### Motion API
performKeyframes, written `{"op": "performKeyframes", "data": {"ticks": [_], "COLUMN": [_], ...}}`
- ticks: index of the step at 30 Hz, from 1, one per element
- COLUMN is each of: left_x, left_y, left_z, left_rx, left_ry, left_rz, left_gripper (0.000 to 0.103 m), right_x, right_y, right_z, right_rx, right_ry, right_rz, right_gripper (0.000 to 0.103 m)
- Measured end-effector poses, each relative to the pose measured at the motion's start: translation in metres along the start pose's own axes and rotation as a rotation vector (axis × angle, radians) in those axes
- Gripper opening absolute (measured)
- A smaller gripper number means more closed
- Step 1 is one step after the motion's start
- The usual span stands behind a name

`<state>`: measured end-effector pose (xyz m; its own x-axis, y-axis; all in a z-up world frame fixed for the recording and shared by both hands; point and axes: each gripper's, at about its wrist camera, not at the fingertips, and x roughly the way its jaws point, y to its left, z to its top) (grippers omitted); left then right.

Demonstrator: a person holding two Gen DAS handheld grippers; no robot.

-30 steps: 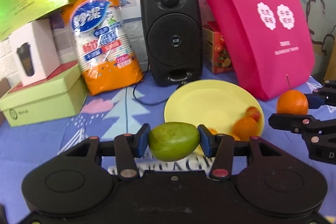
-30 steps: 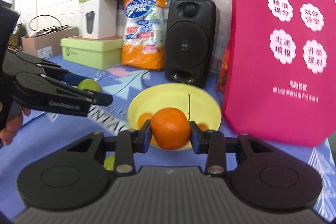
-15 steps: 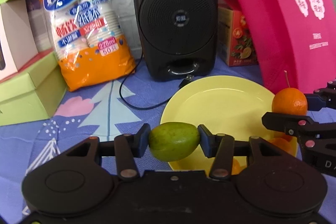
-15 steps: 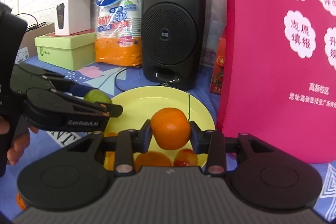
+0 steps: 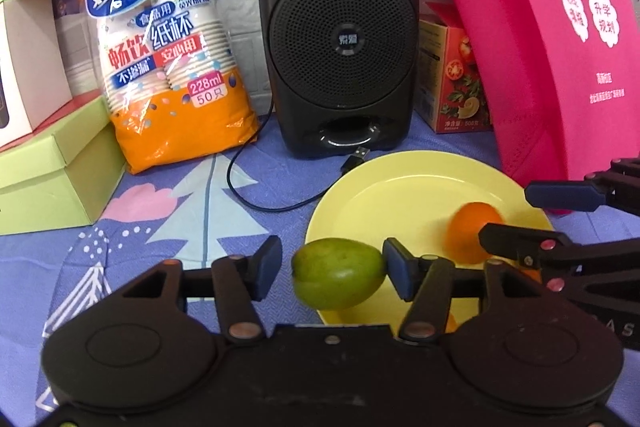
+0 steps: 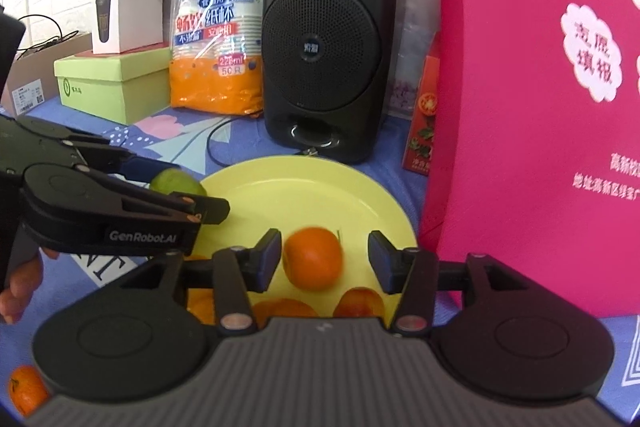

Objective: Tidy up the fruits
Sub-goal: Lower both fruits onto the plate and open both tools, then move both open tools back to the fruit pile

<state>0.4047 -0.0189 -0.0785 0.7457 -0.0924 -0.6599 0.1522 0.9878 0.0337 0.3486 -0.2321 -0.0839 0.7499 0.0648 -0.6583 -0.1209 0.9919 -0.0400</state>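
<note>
My left gripper (image 5: 330,269) hovers over the near rim of the yellow plate (image 5: 400,195). Its jaws are opening around a green fruit (image 5: 338,275), and the left pad stands clear of it. My right gripper (image 6: 324,259) is above the plate (image 6: 300,195) too. Its jaws are opening around an orange (image 6: 313,257), blurred, with a gap on its right side. The left wrist view shows the same orange (image 5: 472,235) at the right. Several orange and reddish fruits (image 6: 360,301) lie on the plate's near side, partly hidden by the gripper body.
A black speaker (image 5: 340,31) with a loose cable (image 5: 280,205) stands behind the plate. A pink bag (image 6: 540,87) rises close on the right. An orange pack of paper cups (image 5: 168,59) and green boxes (image 5: 60,171) stand at the left. Another orange (image 6: 24,387) lies on the cloth.
Both grippers came forward and down over the plate. Since half a second ago both pairs of jaws have spread, and the green fruit and the orange are let go.
</note>
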Motion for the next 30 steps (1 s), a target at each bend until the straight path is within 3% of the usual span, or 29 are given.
{"op": "performKeyframes", "data": {"ticks": [3, 7, 13, 22, 30], "left_x": [-0.012, -0.039, -0.094, -0.169, -0.197], "left_y": [-0.001, 0.001, 0.011, 0.016, 0.014], "left_z": [0.001, -0.001, -0.021, -0.091, -0.154], "left_rx": [0.002, 0.016, 0.02, -0.015, -0.052], "left_ry": [-0.015, -0.061, -0.112, -0.132, -0.083], "left_rz": [0.01, 0.04, 0.047, 0.046, 0.026], "left_gripper": [0.057, 0.071, 0.071, 0.071, 0.071], "right_x": [-0.009, -0.028, -0.067, -0.124, -0.151], "right_y": [0.0, 0.002, -0.002, 0.018, 0.045], "right_z": [0.002, 0.001, -0.013, -0.062, -0.111], "right_rx": [-0.008, -0.023, 0.006, 0.014, 0.018], "right_ry": [-0.012, -0.032, -0.064, -0.061, 0.001], "right_rz": [-0.006, -0.023, -0.026, 0.044, 0.131], "right_gripper": [0.047, 0.048, 0.053, 0.053, 0.053]}}
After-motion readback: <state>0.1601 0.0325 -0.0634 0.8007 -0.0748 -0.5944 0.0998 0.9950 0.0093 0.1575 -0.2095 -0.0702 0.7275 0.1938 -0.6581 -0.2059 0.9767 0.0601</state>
